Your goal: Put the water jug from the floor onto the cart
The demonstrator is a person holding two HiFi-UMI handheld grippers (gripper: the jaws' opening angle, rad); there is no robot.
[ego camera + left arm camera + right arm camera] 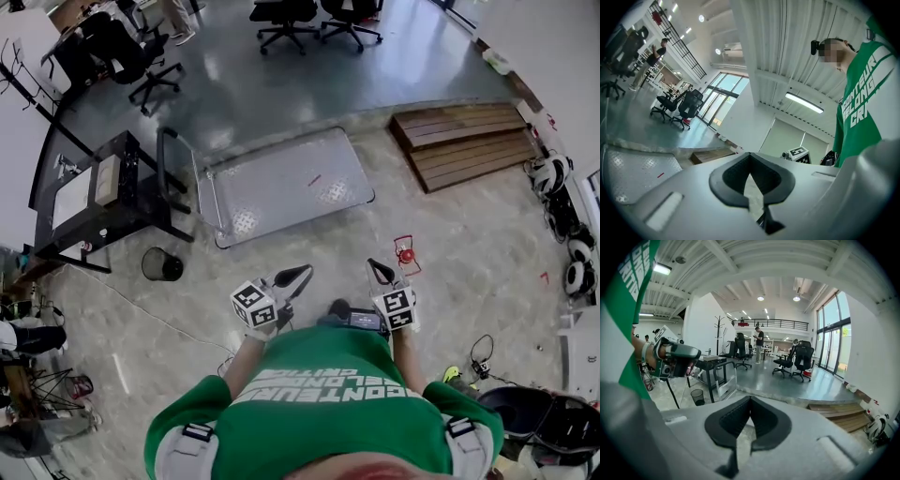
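Steel cart (281, 183): 1 | left gripper (298, 274), right gripper (378, 270): 2, jaws together

Bright, even indoor light; strong fisheye edge distortion.

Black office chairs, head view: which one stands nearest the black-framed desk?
The black swivel chair at upper left, just beyond the black-framed desk. The other chairs stand together at top centre, well away from it.
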